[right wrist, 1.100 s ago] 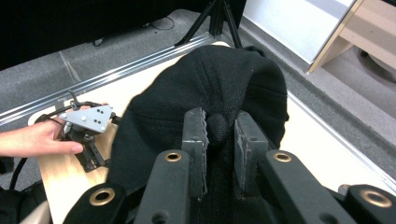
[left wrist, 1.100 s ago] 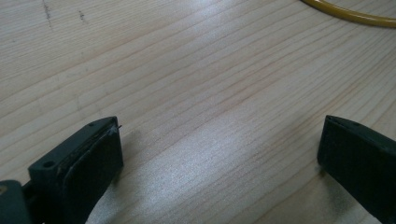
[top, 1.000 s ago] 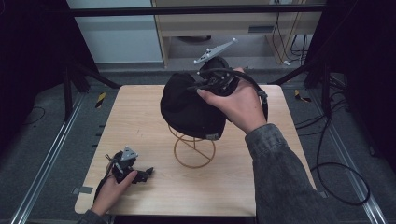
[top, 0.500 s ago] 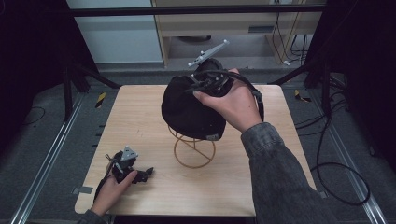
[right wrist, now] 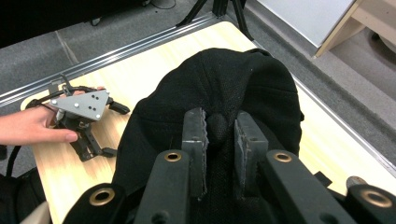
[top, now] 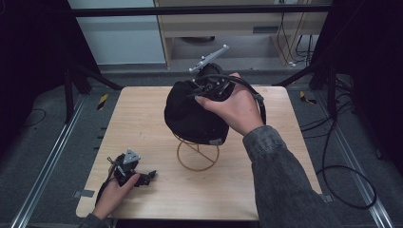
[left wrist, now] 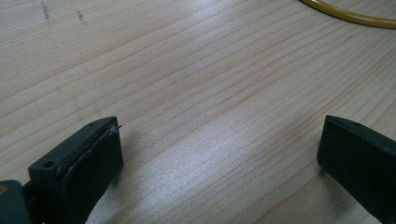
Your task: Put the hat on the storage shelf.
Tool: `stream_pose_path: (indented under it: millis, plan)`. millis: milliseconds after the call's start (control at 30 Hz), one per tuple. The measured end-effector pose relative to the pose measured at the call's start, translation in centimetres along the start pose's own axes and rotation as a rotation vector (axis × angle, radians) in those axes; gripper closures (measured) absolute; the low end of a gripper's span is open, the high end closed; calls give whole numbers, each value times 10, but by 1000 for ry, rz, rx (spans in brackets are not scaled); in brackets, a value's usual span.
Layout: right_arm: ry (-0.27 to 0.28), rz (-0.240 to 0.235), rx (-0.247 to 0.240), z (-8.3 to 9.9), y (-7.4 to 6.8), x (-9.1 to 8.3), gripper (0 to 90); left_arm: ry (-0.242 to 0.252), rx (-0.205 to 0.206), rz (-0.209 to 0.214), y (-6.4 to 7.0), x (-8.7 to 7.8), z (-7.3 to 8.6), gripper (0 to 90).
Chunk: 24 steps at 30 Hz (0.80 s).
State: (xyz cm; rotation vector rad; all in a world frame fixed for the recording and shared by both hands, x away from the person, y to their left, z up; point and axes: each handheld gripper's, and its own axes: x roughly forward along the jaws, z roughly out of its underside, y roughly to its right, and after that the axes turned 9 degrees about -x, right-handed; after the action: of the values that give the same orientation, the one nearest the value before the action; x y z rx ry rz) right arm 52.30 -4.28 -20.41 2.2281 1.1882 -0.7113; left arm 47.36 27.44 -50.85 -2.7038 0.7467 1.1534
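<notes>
right gripper [right wrist: 219, 135] is up on the black cap [top: 192, 114], and i've got its jaws drawn in close on a small bump of fabric at the crown, a pinch of cloth sitting between the two ridged pads [right wrist: 194, 140], with only that fold keeping them apart. from the high view the same gripper [top: 211, 85] sits at the cap's far upper side, my right hand [top: 235, 107] wrapped around it and draped over the cap's right flank, cable looping down past the wrist. the cap itself rides on the gold wire stand [top: 197, 154], crown tilted toward the far-left of the stand, its lower edge hanging just above the stand's ring base, and the stand sits about mid-table [top: 142, 118]. now the left gripper [left wrist: 219, 154]: jaws spread wide, nothing between them but bare wood grain, both black pads [left wrist: 93, 158] hovering at or just on the tabletop, i can't tell if they touch. a sliver of the stand's yellow ring shows at the far edge of that view. from above, the left gripper [top: 147, 175] lies well to the near-left of the stand, my left hand [top: 114, 192] around it, well apart from the cap. in the right gripper view i see it beyond the cap's left shoulder, grey three-cornered plate facing up.
</notes>
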Motion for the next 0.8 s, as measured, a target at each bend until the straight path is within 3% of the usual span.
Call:
stream_pose_path:
  millis: [800]
  plan:
    - [-48, -9, 11, 6, 1, 19, 767, -1, 1, 0, 0, 0, 0, 0]
